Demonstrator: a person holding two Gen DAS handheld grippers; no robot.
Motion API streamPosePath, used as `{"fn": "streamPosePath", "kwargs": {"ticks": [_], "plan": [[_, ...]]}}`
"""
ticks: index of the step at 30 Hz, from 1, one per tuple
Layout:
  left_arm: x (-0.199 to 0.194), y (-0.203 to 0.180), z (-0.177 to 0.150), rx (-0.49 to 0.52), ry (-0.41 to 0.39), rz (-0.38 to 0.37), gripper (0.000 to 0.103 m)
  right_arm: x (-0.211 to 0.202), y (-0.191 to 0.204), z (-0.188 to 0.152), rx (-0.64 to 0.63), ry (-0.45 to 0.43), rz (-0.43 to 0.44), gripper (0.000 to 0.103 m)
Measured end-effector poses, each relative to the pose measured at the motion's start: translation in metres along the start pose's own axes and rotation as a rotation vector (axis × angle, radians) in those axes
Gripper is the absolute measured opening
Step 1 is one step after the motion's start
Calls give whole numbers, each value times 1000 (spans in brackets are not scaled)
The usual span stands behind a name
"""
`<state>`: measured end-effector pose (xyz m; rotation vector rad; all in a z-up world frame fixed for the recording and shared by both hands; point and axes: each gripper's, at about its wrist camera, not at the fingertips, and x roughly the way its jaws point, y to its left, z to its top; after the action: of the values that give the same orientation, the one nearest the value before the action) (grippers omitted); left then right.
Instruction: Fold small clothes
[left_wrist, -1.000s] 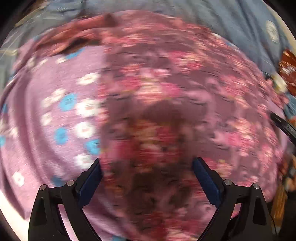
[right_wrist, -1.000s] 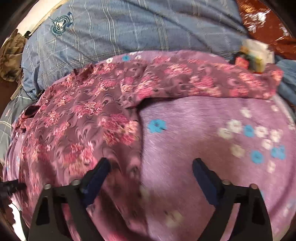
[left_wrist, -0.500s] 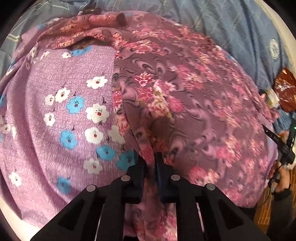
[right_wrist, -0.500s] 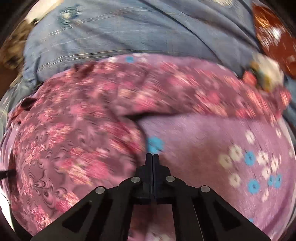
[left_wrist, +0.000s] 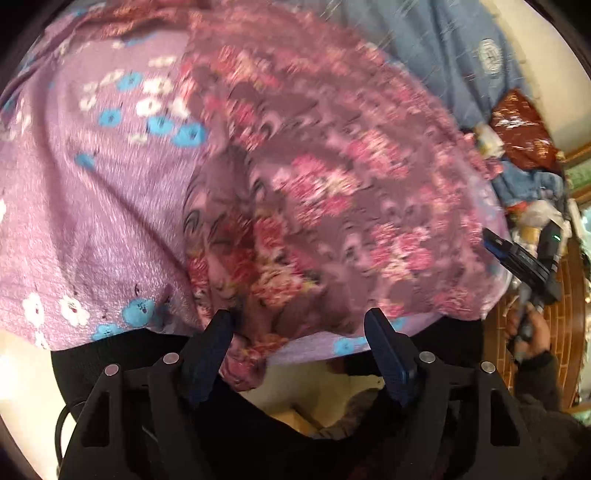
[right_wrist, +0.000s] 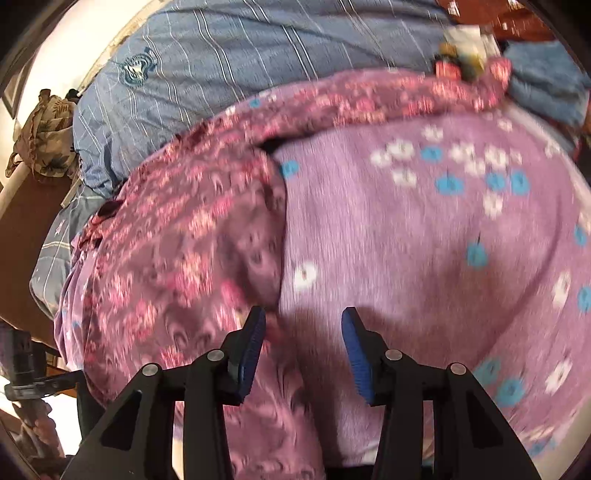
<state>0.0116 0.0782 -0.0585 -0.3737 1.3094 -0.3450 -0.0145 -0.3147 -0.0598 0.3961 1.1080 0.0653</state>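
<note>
A maroon garment with pink flowers (left_wrist: 332, 184) lies spread over a purple sheet with blue and white flowers (left_wrist: 92, 203). My left gripper (left_wrist: 298, 315) is at the garment's near hem. Its jaws are opening, and a bunched fold of the hem hangs by the left finger with no pad pressing it. In the right wrist view the garment (right_wrist: 177, 240) covers the left half of the sheet (right_wrist: 424, 240). My right gripper (right_wrist: 303, 312) is over the garment's inner edge with its jaws opening and cloth lying loose between the blue pads. The right gripper (left_wrist: 517, 258) also shows at the right edge.
A blue striped quilt (right_wrist: 240, 55) lies behind the sheet. A shiny brown bag (left_wrist: 524, 129) and small clutter sit at the far right. A leaf-print cloth bundle (right_wrist: 44, 136) hangs at the left. The bed's near edge runs just under my left fingers.
Half a second ago both grippers were shut on the garment's edge. Both have since drawn back toward the near edge and their jaws have parted, letting the cloth go.
</note>
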Motion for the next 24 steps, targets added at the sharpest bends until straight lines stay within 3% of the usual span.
{"fn": "streamPosePath", "kwargs": {"ticks": [3,4,6,7,9,11,12,14,15,18,21,24], "plan": [[11,3,2,-11,9,7,71,1,-1,-17,28,43,78,46],[14,2,2,-3,10,-1,66,-1,0,-23,25,49,97,49],[19,-1,-1,31,-4,-12,29,-4,1,-35,12,71,133,60],[20,-2,-3,55,-14,11,5,-5,1,-40,10,84,159,65],[23,-7,-1,67,-66,65,5,-3,0,-51,15,113,218,66],[14,-10,1,58,-101,77,5,1,5,-58,-24,130,178,51],[0,-7,2,40,-136,71,5,1,12,-60,-63,138,160,7],[-29,1,1,-11,-184,39,5,-5,26,-64,-110,137,186,4],[-46,5,-1,-26,-202,36,5,-17,35,-64,-127,116,239,4],[-65,16,-10,-34,-190,103,6,-48,52,-63,-171,48,287,4],[-49,38,-19,-82,-43,132,7,-33,38,-67,-141,101,190,4],[-56,62,-20,-152,-58,123,7,-11,16,-74,-82,172,103,4]]}}
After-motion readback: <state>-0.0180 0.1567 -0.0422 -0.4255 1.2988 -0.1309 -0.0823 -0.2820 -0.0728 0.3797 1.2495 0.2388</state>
